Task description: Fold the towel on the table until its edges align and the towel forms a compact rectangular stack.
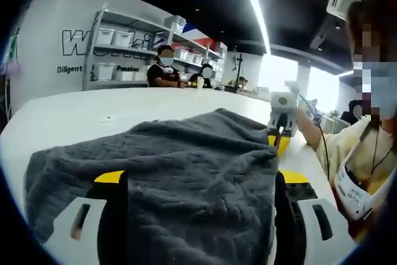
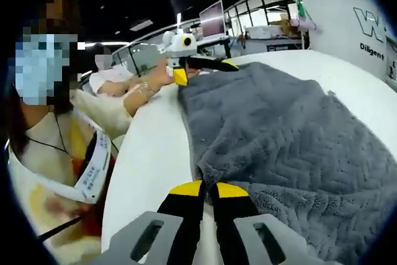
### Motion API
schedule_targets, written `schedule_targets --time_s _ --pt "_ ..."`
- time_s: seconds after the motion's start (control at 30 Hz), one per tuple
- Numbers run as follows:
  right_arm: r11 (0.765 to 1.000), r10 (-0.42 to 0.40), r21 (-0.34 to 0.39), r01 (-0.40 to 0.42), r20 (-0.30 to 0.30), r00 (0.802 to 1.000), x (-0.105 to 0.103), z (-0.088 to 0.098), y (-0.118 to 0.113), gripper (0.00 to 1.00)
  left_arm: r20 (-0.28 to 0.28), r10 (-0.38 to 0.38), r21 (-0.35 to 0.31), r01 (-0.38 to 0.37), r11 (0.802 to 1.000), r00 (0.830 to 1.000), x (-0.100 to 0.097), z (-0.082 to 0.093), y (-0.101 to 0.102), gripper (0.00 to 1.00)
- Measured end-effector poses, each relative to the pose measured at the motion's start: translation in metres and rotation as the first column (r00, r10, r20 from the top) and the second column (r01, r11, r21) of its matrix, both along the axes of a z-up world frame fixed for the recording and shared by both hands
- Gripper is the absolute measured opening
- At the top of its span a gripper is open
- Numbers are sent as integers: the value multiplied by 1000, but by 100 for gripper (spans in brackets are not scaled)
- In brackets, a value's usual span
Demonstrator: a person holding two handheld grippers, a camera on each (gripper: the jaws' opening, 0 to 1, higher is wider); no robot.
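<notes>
Looking at a grey towel (image 1: 186, 147) lying spread over the white table (image 1: 93, 116), rumpled and not yet squared into a stack. Judging it soft, limp and light, with a thick herringbone pile: likely gripping well rather than slipping, but sagging and bunching wherever unsupported. Nothing fragile here. Favouring holds at the corners or along one edge, so the cloth hangs evenly and edges can be matched.

Holding the left hand-held gripper (image 1: 201, 178) with jaws spread wide, towel lying between them at 6 o'clock in the left gripper view, not pinched. Pinching the towel's near corner with the right hand-held gripper (image 2: 209, 187), jaws almost together on the cloth at 6 o'clock in the right gripper view. Seeing each tool at one end of the same towel edge, which is suggesting a lift-and-fold across.

Noting white storage bins (image 1: 105, 35) on a shelf unit (image 1: 93, 54) at 10 o'clock in the left gripper view, well apart from the work; not managing to tell their contents.
</notes>
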State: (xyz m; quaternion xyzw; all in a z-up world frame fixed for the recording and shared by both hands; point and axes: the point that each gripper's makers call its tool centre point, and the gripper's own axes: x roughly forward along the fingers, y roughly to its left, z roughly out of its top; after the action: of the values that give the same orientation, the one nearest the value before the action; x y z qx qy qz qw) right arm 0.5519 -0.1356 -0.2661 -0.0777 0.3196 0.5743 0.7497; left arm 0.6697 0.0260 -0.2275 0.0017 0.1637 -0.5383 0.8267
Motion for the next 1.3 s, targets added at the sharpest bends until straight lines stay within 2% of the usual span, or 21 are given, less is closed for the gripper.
schedule_targets --time_s 0.13,0.27,0.33,0.4,0.5,0.53,0.57,0.63,0.67,0.77,0.83,0.9,0.93,1.1,1.2,1.3 --pt "999 48 -5 -48 -6 999 -13 -4 10 2 -1 -2 -3 2 1000 1000 0 0 0 97" --pt "998 63 12 -63 40 997 -10 -1 12 4 -1 -1 -1 1 1000 1000 0 0 0 97" --pt "997 40 63 -44 67 997 -4 8 13 5 -2 -2 -1 2 1000 1000 0 0 0 97" --pt "991 1 131 -17 120 993 6 23 12 9 -4 -2 -1 2 1000 1000 0 0 0 96" --pt "982 -68 188 25 226 972 21 46 1 18 -4 -3 0 3 1000 1000 0 -1 0 96" --pt "978 -116 199 59 294 949 31 56 -8 24 -4 -3 0 3 1000 1000 0 -1 0 96" --pt "975 -152 206 86 330 932 38 63 -16 30 -4 -3 -1 3 1000 1000 0 -1 0 96" --pt "964 -217 225 144 348 912 46 72 -30 44 -2 -3 -3 3 1000 1000 0 0 0 96" --pt "960 -230 233 154 348 909 45 74 -35 47 -2 -3 -5 3 1000 1000 0 1 0 96" --pt "954 -261 237 186 340 904 42 74 -50 47 -2 -4 -4 4 1000 1000 0 1 0 96" --pt "956 -283 184 229 368 886 38 66 -65 43 -2 -4 -2 4 1000 1000 0 0 0 96" --pt "966 -259 121 229 408 876 28 59 -75 33 -3 -4 -1 4 1000 1000 0 0 0 96" --pt "968 -249 98 229 421 872 22 57 -78 32 -4 -4 0 4 1000 1000 0 0 0 96" --pt "972 -226 45 230 441 869 -5 47 -87 32 -9 -4 6 4 1000 1000 0 -2 -1 96" --pt "973 -179 -56 226 441 880 -22 26 -96 26 -9 -4 6 4 1000 1000 1 -2 -1 96" --pt "957 -160 -145 250 453 877 -27 9 -102 25 -11 -5 7 5 1000 1000 0 -2 -1 96"
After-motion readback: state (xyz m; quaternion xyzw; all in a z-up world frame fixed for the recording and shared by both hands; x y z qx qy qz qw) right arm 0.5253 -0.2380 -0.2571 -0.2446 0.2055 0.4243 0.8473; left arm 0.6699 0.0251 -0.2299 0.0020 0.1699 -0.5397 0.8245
